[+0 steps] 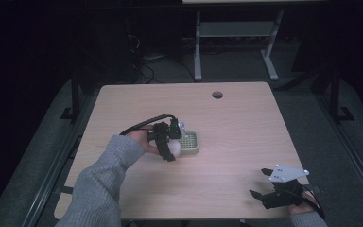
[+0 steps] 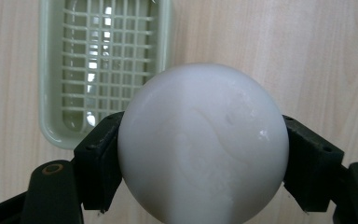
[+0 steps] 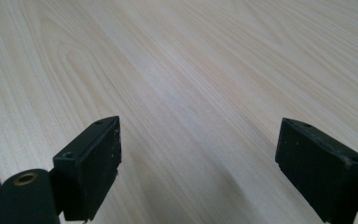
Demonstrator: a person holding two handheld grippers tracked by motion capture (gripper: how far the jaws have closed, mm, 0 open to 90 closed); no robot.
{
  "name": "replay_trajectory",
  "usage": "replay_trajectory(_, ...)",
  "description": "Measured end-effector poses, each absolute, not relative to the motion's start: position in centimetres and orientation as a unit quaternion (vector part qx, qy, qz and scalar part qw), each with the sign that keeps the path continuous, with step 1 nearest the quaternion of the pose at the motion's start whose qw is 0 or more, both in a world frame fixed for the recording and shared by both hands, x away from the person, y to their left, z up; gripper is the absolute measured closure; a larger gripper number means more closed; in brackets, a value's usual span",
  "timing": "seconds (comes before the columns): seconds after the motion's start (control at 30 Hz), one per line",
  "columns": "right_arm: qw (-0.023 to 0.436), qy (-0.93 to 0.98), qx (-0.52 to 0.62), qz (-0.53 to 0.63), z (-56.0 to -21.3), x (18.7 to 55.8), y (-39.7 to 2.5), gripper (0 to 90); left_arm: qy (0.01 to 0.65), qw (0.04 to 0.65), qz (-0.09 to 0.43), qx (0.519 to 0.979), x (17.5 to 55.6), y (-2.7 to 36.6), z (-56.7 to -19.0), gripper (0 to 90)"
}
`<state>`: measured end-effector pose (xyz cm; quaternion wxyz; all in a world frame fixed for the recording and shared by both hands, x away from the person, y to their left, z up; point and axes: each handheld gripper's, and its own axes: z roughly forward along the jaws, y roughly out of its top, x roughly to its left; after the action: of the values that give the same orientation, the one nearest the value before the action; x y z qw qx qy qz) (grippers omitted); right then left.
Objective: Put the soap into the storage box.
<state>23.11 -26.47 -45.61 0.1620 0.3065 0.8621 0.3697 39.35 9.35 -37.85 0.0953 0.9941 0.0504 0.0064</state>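
A: How far along does this look?

B: About halfway, I'd judge. The left gripper (image 1: 170,146) is clamped on the white ball (image 2: 203,144), one jaw pressed to each side of it, so the pick-up is done. The ball is off the wood, just beside the pale green grid tray (image 2: 103,70), on the side nearer the person. In the high view the tray (image 1: 194,147) lies near the middle of the table (image 1: 246,123), well clear of every edge.

A: So what is left?

B: Likely carrying the ball over the tray's near rim and letting go. The ball is not in the tray yet; the grid floor shows bare.

A: And the left arm's pose?

B: The grey sleeve (image 1: 101,182) comes in from the near left corner, slanting toward the table's middle, with the hand (image 1: 144,141) wrapped around the gripper body and the jaws pointing down at the table.

A: The other side?

B: The right gripper (image 1: 260,182) sits by the near right corner, close to the near edge. Its jaws stand wide apart with nothing between them, and it is idle, low over bare wood.
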Motion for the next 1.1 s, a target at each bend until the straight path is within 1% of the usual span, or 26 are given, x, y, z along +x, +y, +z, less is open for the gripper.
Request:
replay_trajectory(0.33, 0.163, 0.860, 0.307, 0.374, -45.5, 23.1, -26.6, 13.8, 0.055, 0.092, 0.003, 0.994, 40.9, 8.4, -38.2, 23.8)
replay_trajectory(0.73, 0.163, 0.858, 0.308, 0.376, -45.5, 23.1, -26.7, 13.8, 0.058, 0.102, 0.012, 0.993, 42.1, 7.7, -38.2, 23.8)
replay_trajectory(1.1, 0.165, 0.858, 0.309, 0.376, -45.5, 23.1, -26.7, 13.8, 0.062, 0.096, 0.016, 0.993, 43.2, 7.0, -38.0, 23.7)
